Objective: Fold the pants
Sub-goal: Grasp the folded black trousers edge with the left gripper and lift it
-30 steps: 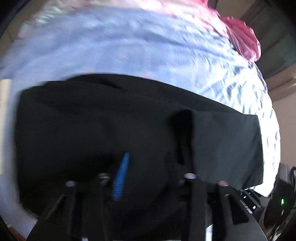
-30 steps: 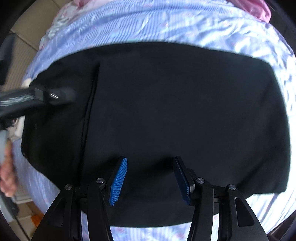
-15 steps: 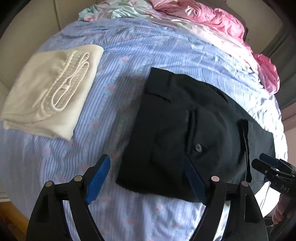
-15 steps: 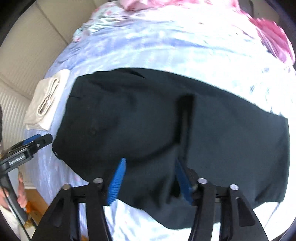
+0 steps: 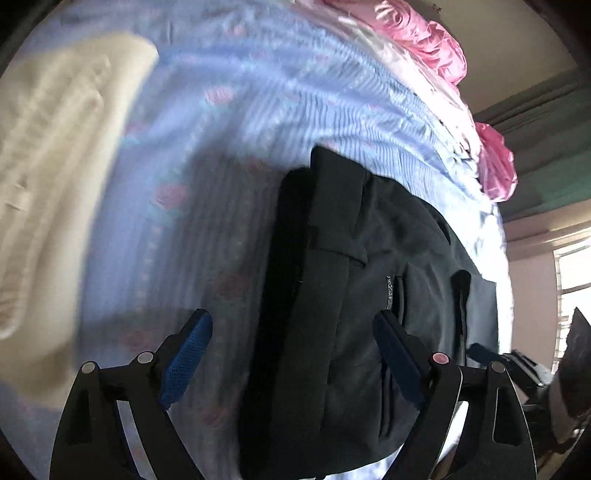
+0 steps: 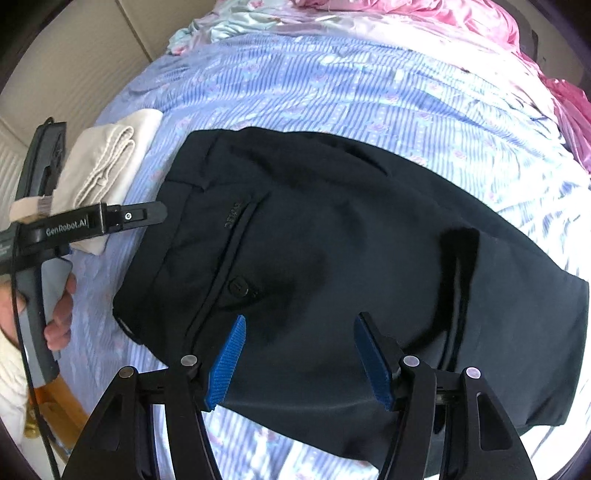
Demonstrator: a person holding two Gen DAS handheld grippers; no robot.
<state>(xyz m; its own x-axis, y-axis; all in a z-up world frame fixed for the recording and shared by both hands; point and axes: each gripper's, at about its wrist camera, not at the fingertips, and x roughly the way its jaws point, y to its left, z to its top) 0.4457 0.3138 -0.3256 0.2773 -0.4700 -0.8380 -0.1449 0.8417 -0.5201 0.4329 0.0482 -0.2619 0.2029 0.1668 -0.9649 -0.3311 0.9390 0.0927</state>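
Black pants lie folded on the blue striped bedsheet, waistband to the left, back pocket button facing up. My right gripper hovers open over their near edge, with nothing between its blue pads. In the blurred left wrist view the pants fill the right half. My left gripper is over their waistband edge with its jaws opening wide and nothing held. A hand holds that left gripper beside the waistband.
A folded cream garment lies left of the pants, large and blurred in the left wrist view. Crumpled pink satin bedding lies along the far side. The bed's wooden edge shows at lower left.
The left gripper has let go of the black cloth, spread its jaws and drawn back to the left past the waistband. The right gripper has lifted away, and the folded pants lie flat.
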